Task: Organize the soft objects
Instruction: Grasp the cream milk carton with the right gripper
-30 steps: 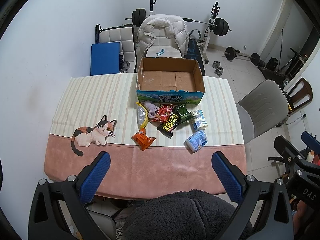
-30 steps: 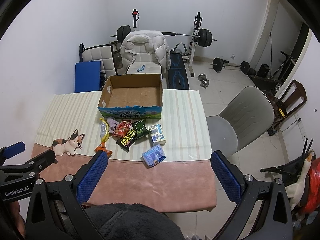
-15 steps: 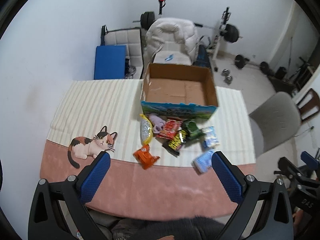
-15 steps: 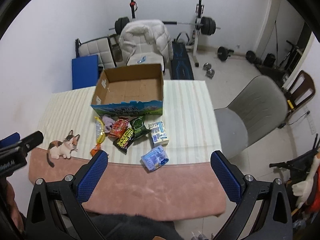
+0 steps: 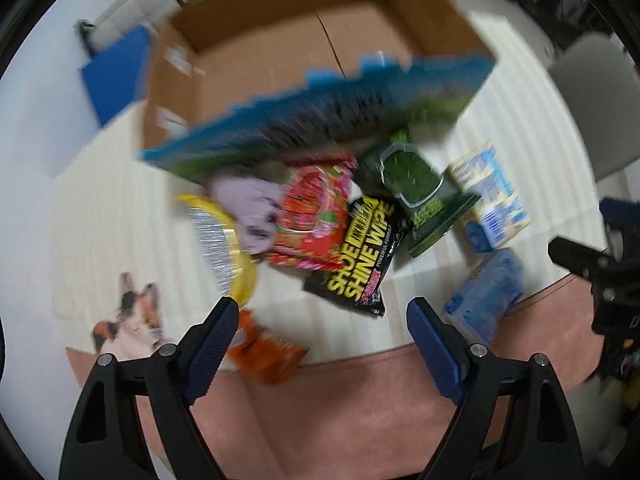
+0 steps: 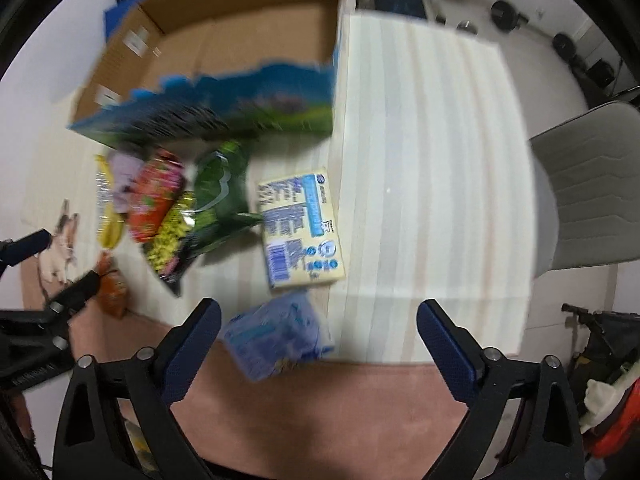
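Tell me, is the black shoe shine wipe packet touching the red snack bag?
Touching. In the left wrist view the shoe shine wipe packet overlaps the red snack bag along its edge, no gap showing.

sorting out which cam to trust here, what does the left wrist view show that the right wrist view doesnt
Left wrist only: the readable black shoe shine wipe packet and the right gripper at the edge.

Right wrist only: the grey chair, dumbbells on the floor, and the left gripper.

Both: the open cardboard box, the blue tissue pack and the orange packet.

A striped, pink-edged tablecloth (image 6: 420,160) lay ahead; a grey chair (image 6: 592,192) stood right, with dumbbells (image 6: 508,12) on the pale floor (image 6: 532,48) beyond.
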The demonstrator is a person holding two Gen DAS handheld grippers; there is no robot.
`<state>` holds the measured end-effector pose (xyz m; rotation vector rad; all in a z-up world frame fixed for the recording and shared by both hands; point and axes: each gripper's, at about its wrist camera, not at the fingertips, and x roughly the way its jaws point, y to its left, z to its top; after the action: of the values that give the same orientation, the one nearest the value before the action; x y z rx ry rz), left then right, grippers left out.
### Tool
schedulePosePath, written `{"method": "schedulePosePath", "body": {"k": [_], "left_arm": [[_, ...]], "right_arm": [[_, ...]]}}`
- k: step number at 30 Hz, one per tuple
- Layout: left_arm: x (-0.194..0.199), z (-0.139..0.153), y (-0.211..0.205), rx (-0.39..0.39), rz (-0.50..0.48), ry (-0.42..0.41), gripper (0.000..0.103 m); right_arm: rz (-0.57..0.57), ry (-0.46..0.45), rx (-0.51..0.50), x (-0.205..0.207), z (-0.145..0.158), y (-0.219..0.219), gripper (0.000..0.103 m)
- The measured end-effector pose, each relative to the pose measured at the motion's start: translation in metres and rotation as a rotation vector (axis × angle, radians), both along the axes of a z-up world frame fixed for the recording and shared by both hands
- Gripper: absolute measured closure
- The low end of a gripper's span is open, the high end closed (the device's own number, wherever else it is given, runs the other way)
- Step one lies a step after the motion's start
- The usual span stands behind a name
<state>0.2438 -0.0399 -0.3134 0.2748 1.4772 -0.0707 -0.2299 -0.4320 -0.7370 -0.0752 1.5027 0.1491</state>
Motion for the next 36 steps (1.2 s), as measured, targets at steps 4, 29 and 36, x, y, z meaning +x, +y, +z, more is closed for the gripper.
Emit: {"method": "schedulePosePath", "body": {"k": [4, 29, 36], "left_arm": [[0.008, -0.065, -0.012, -0.026, -0.007, 0.131, 0.017], [-0.05, -0.132, 0.007, -0.128, 0.228, 0.253, 0.068], [-0.025, -0.112, -0.016, -0.008, -0.111, 0.073, 0.041]], "right_arm": [[0.017, 0.084, 0.017, 0.021, -0.047, 0.008, 0.005], [0.008, 0.277, -0.05, -0.029, -0.136, -0.003, 0.036], [0.087, 0.208, -0.023, -0.04, -0.118, 0.0, 0.024]]}}
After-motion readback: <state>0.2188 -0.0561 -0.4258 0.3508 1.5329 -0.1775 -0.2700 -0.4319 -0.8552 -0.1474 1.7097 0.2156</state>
